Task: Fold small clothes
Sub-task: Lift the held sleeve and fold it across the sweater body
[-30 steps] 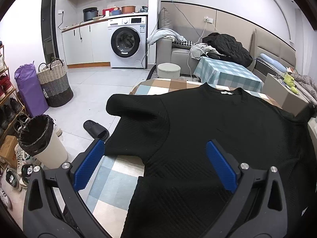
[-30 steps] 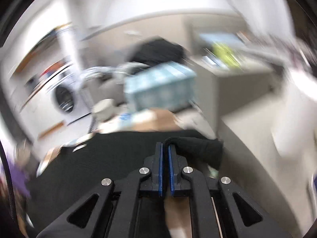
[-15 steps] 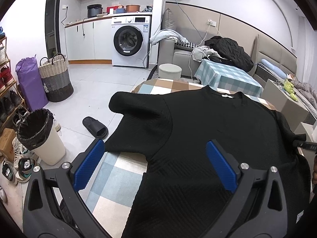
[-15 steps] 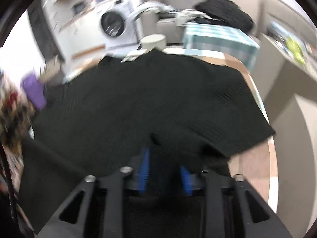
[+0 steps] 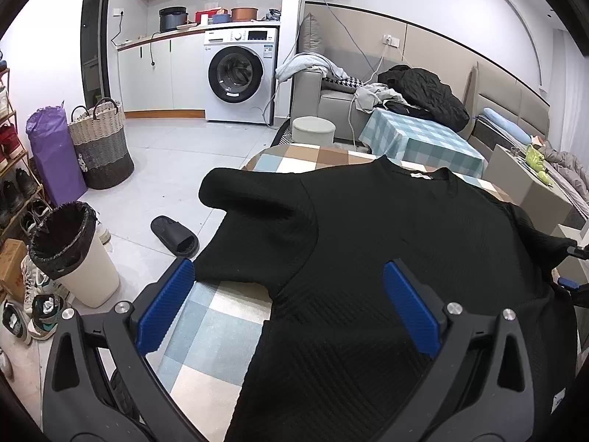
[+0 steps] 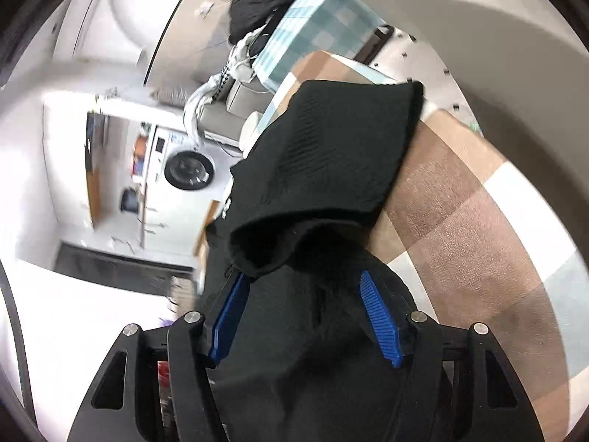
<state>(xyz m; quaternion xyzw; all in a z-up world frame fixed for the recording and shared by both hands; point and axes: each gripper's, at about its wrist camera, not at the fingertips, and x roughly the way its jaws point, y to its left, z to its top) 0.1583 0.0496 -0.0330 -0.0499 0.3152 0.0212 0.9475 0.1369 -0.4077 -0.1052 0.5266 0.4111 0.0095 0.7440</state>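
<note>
Black ribbed knit short-sleeved top (image 5: 386,243) lies spread flat on the checked blue, brown and cream counter (image 5: 221,328), collar away from the camera. Its left sleeve reaches the counter's left edge, beyond which is bare tiled floor (image 5: 173,169). The left gripper (image 5: 287,302) hovers above the shirt's left side, fingers wide apart, holding nothing. The right gripper (image 6: 305,313), turned sideways, has its fingers partly apart with the right sleeve's bunched cloth between them; bare counter shows beside that sleeve.
</note>
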